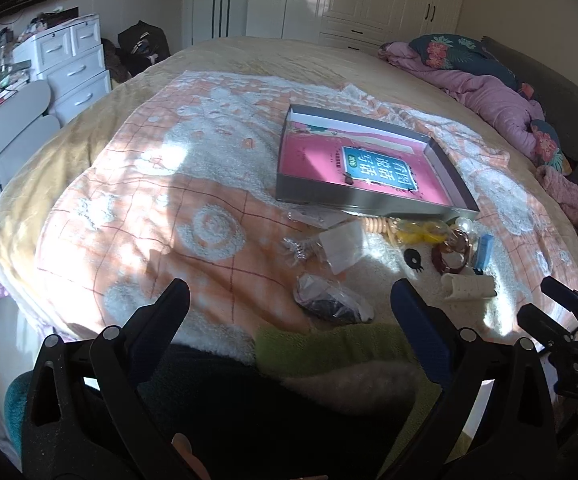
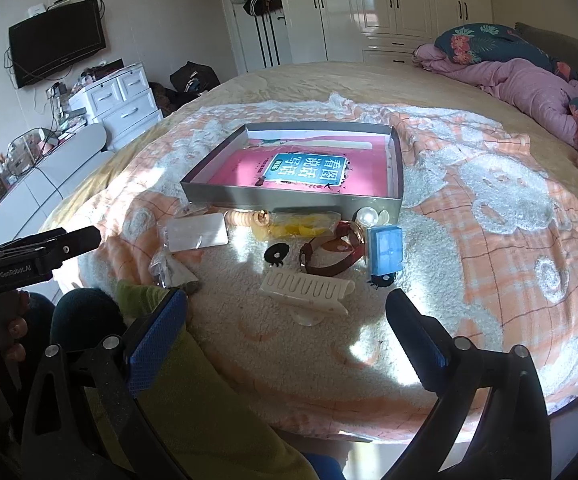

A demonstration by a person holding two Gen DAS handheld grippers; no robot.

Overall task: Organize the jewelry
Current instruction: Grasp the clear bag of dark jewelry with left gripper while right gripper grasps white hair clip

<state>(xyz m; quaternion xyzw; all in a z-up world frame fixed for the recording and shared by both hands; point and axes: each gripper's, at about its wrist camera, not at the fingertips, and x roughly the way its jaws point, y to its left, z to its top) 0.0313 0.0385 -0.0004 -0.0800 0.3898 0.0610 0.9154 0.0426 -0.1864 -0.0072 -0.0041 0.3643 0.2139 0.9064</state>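
Note:
A grey open box (image 2: 297, 199) with a pink book inside lies on the bed; it also shows in the left wrist view (image 1: 369, 200). In front of it lies jewelry: a white hair claw (image 2: 307, 290), a brown bangle (image 2: 329, 258), a blue box (image 2: 385, 250), a pearl (image 2: 367, 216), beige beads (image 2: 247, 218), a yellow bag (image 2: 301, 228) and clear bags (image 2: 199, 232). My right gripper (image 2: 287, 316) is open and empty just before the claw. My left gripper (image 1: 289, 308) is open and empty, near a dark bagged piece (image 1: 329, 304).
An orange and white blanket (image 2: 489, 208) covers the bed. A pink quilt and floral pillows (image 2: 529, 80) lie at the far right. White drawers (image 2: 121, 100) and a wall TV (image 2: 57, 44) stand left. Green fabric (image 2: 193, 380) lies under the grippers.

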